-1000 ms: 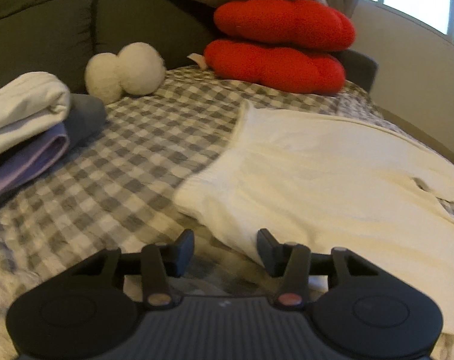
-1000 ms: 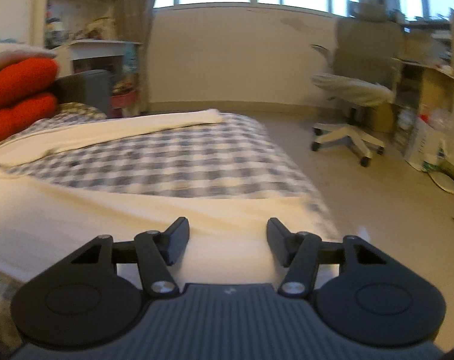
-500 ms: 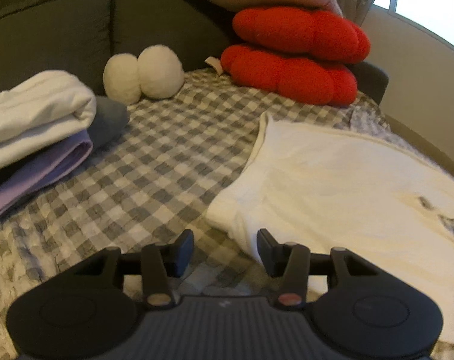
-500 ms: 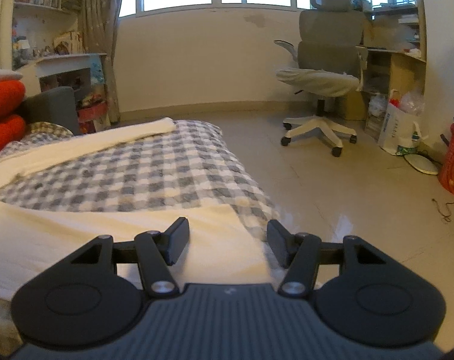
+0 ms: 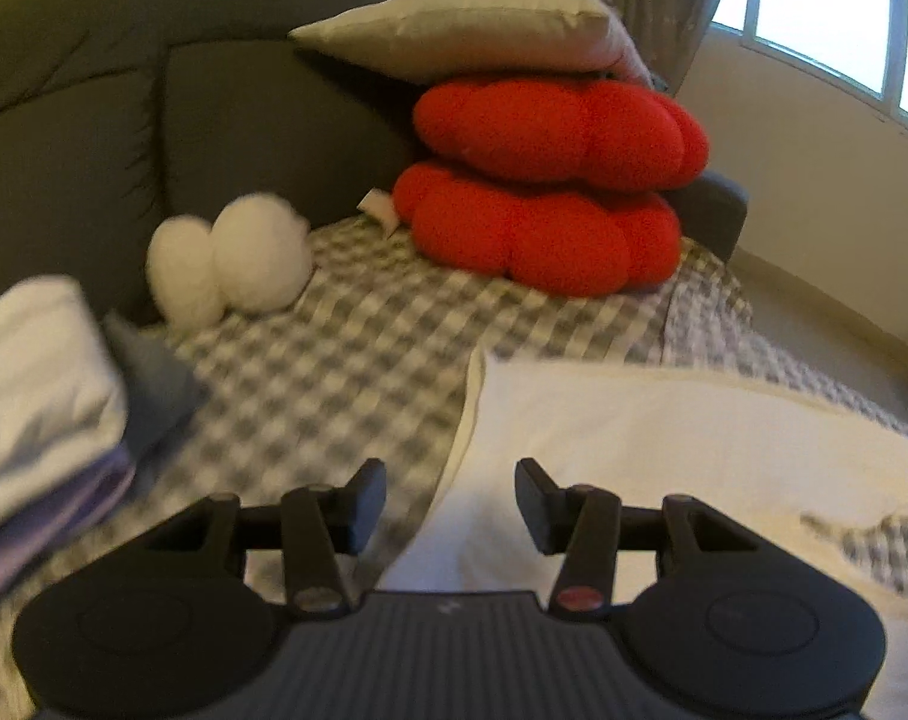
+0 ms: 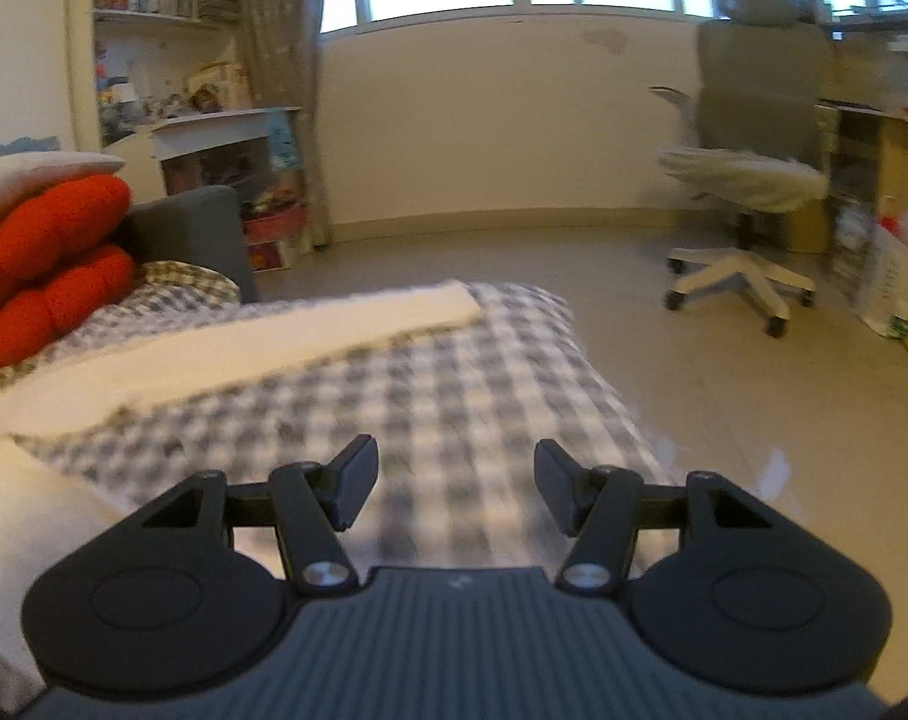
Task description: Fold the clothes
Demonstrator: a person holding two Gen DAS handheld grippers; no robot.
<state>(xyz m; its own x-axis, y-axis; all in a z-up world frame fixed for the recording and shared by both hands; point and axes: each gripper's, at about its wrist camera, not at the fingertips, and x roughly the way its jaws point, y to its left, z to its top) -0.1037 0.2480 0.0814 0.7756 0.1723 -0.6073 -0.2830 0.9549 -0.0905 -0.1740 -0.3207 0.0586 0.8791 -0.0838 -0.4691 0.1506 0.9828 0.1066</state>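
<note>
Both views shifted up since before; left gripper [image 5: 451,501], right gripper [image 6: 454,483] parted, empty; cream garment [image 5: 664,450] blurred, cut off.

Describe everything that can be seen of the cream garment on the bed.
The cream garment is a soft, plain, pale cloth lying spread flat on the checked cover. One long strip of it stretches toward the bed's far edge, leaving checked cover bare beside it. Neither claw grips it; nothing rests on it.

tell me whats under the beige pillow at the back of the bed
Under the beige pillow sit two red puffy cushions, stacked one on the other, the lower on the checked bed cover. What lies beneath the cushions is covered.
</note>
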